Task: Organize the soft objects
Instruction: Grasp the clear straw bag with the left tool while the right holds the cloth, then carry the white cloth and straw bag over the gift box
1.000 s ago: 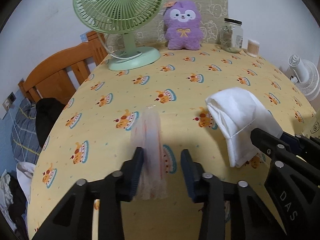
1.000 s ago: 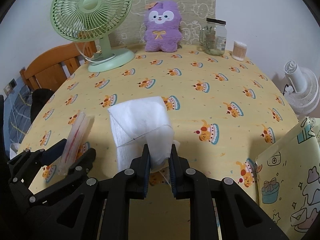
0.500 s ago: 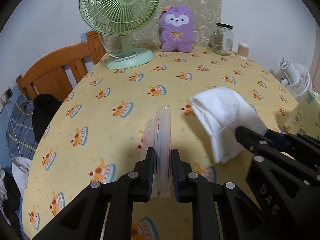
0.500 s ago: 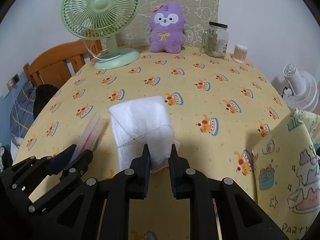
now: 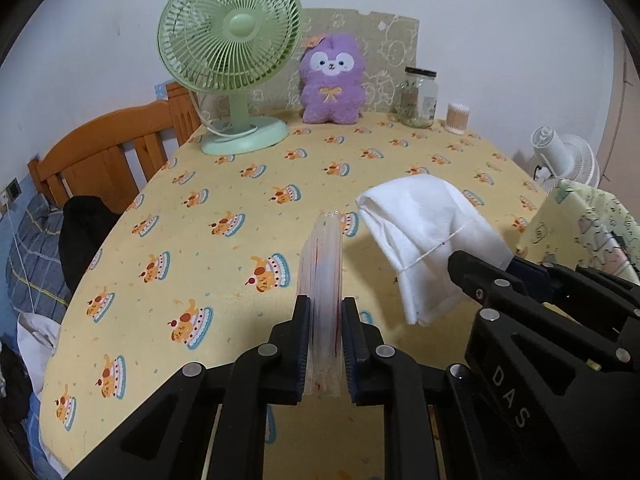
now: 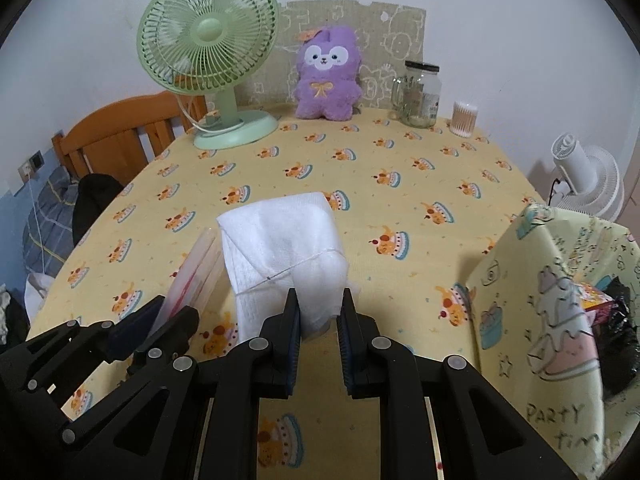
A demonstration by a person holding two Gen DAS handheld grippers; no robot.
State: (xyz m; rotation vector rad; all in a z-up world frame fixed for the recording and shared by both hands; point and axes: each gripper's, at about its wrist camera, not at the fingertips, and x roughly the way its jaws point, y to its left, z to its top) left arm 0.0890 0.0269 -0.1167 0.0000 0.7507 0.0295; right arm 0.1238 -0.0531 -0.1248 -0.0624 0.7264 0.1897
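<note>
My left gripper [image 5: 325, 312] is shut on a clear plastic zip bag [image 5: 322, 264] with a red seal line, held edge-on and lifted off the yellow cake-print tablecloth [image 5: 240, 184]. To its right, my right gripper [image 6: 319, 308] is shut on a folded white cloth [image 6: 280, 236], which hangs above the table. In the right wrist view the zip bag [image 6: 196, 272] and the left gripper [image 6: 166, 322] sit at lower left. The white cloth [image 5: 424, 232] shows at right in the left wrist view.
A green desk fan [image 5: 228, 76], a purple plush toy [image 5: 332, 80], a glass jar [image 5: 418, 98] and a cotton-swab tub [image 5: 458, 118] line the far edge. A party-print gift bag [image 6: 560, 320] stands at the right, holding dark items. A wooden chair [image 5: 104, 160] is left; a white floor fan [image 6: 588, 180] is right.
My left gripper closed on the zip bag and lifted it off the table. Both grippers rose and drew back from the far edge, the white cloth still gripped.
</note>
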